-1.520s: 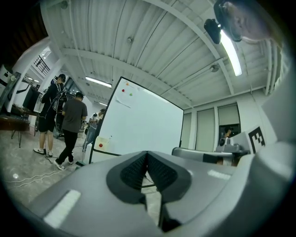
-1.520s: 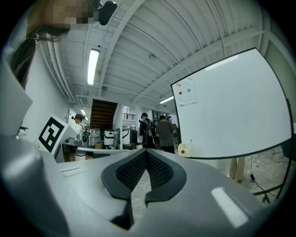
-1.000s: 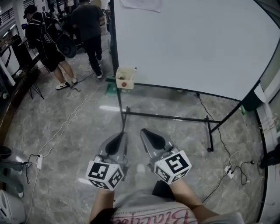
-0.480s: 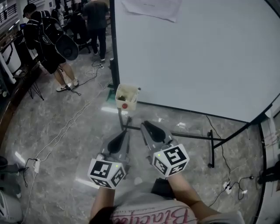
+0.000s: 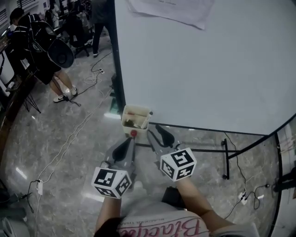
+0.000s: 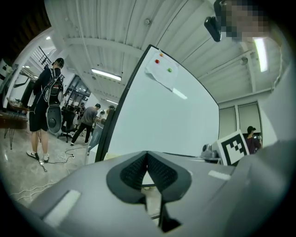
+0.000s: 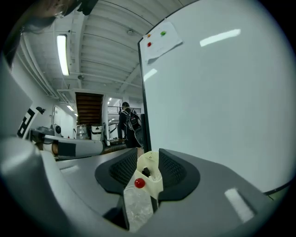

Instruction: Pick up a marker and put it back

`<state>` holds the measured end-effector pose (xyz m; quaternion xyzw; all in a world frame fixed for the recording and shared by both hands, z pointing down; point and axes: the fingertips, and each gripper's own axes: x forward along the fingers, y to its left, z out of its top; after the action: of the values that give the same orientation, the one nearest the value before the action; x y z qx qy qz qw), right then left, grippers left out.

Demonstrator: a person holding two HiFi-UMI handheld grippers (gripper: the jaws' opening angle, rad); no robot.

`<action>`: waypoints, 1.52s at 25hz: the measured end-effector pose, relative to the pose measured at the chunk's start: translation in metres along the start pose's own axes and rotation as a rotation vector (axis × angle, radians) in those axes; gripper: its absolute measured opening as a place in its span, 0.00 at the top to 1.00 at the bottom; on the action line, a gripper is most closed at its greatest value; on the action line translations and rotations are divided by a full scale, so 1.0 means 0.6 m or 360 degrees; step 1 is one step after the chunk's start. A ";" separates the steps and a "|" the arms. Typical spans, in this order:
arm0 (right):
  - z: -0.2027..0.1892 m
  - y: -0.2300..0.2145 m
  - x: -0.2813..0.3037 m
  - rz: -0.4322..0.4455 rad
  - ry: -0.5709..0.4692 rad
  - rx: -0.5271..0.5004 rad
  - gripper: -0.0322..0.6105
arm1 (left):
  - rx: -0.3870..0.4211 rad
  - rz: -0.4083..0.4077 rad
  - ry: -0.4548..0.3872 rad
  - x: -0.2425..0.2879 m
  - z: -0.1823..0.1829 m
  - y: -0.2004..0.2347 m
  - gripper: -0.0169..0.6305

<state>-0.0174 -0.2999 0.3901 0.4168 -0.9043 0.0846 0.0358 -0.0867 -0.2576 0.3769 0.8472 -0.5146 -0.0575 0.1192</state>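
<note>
A cream marker holder (image 5: 136, 116) with a red round magnet (image 5: 133, 133) on its front hangs at the whiteboard's (image 5: 208, 69) lower left corner. Dark marker ends (image 7: 145, 172) show inside it. My right gripper (image 5: 156, 134) reaches just below and right of the holder. Its jaws are opening with nothing pressed between them, and in the right gripper view (image 7: 148, 162) the holder (image 7: 149, 173) shows through the gap, a little ahead. My left gripper (image 5: 125, 148) hangs lower left of the holder, and in the left gripper view (image 6: 147, 157) its tips meet on nothing.
The whiteboard stands on a black frame with floor legs (image 5: 225, 157). A paper sheet (image 5: 171, 10) is pinned at its top. People (image 5: 41, 51) stand at the far left by desks. Cables (image 5: 69, 139) and a power strip (image 5: 39, 187) lie on the marble floor.
The whiteboard and holder have come much closer, and the holder now sits just ahead of both grippers. The right gripper's jaws have parted. The left gripper stays shut.
</note>
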 end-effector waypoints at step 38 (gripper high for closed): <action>0.168 -0.003 0.034 0.0166 -0.0339 -0.0062 0.85 | 0.0067 -0.0059 -0.0143 0.108 0.095 0.038 0.98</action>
<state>-0.0287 -0.3349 0.2941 0.3752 -0.9249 0.0240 -0.0569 -0.0891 -0.3331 0.3295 0.8554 -0.5048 -0.0869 0.0772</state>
